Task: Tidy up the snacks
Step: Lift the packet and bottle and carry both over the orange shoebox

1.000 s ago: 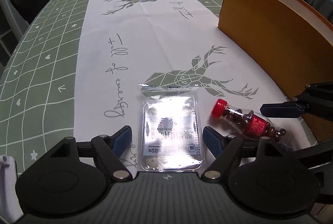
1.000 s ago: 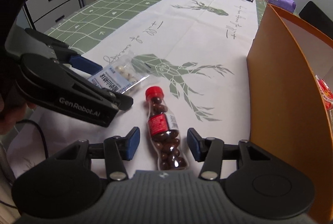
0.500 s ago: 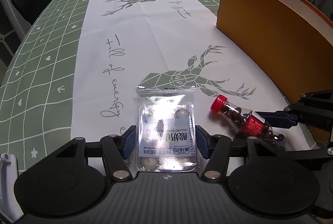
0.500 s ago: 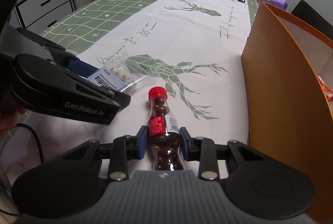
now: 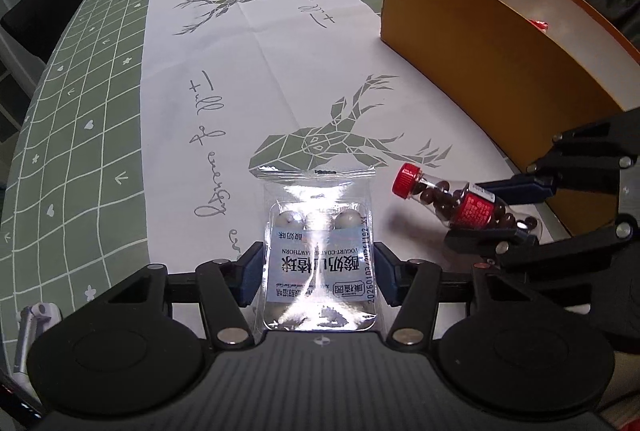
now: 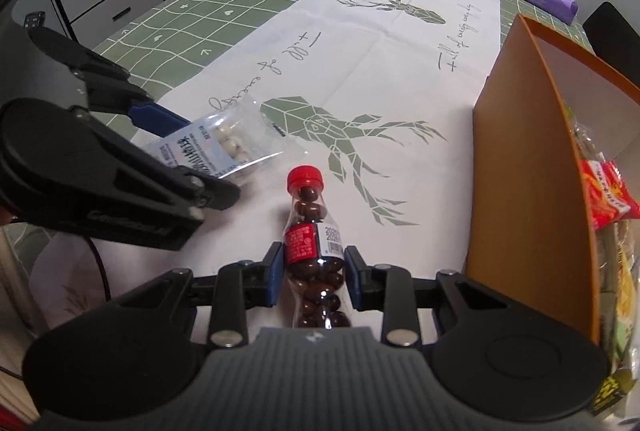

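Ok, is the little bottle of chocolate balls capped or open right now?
Capped. The red cap sits on the neck of the bottle, which the right gripper clamps at the label, and the chocolates are all inside.

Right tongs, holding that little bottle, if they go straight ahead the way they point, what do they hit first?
Probably nothing soon. The right tongs grip the bottle of chocolate balls, whose red cap leads over the bare white runner. The orange box lies off to the right and the yogurt-ball packet to the left, though depth is uncertain.
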The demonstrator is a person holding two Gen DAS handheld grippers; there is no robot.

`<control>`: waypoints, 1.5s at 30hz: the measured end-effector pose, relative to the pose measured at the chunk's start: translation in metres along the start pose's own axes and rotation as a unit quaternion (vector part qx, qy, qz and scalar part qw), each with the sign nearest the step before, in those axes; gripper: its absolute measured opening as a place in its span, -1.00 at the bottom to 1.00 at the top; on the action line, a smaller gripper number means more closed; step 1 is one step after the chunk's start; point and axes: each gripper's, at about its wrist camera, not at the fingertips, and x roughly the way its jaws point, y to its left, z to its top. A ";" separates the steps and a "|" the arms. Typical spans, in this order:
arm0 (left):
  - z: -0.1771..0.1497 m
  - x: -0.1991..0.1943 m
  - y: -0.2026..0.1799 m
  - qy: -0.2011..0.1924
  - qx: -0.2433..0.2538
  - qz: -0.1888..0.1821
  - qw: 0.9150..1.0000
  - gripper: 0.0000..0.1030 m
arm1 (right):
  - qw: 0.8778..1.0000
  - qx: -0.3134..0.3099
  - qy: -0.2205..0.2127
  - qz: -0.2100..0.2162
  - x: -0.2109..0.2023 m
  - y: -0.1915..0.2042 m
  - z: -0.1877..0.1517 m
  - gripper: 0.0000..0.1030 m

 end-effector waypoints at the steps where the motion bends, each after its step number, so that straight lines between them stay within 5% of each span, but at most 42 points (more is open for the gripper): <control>1: 0.002 -0.004 -0.001 0.002 0.006 0.001 1.000 0.25 | 1.000 -0.003 -0.001 0.000 -0.005 -0.001 0.002 -0.42; 14: 0.046 -0.063 -0.036 0.006 0.118 -0.002 0.993 0.25 | 0.999 -0.042 -0.024 0.002 -0.080 -0.022 0.028 -0.42; 21: 0.077 -0.080 -0.069 -0.019 0.165 0.002 0.986 0.25 | 0.998 -0.035 -0.031 -0.044 -0.108 -0.057 0.032 -0.42; 38: 0.133 -0.053 -0.156 -0.051 0.231 -0.065 0.969 0.26 | 0.992 0.079 -0.004 -0.102 -0.106 -0.159 -0.016 -0.42; 45: 0.144 -0.021 -0.176 -0.023 0.231 -0.098 0.968 0.26 | 0.990 0.100 0.024 -0.097 -0.087 -0.180 -0.031 -0.41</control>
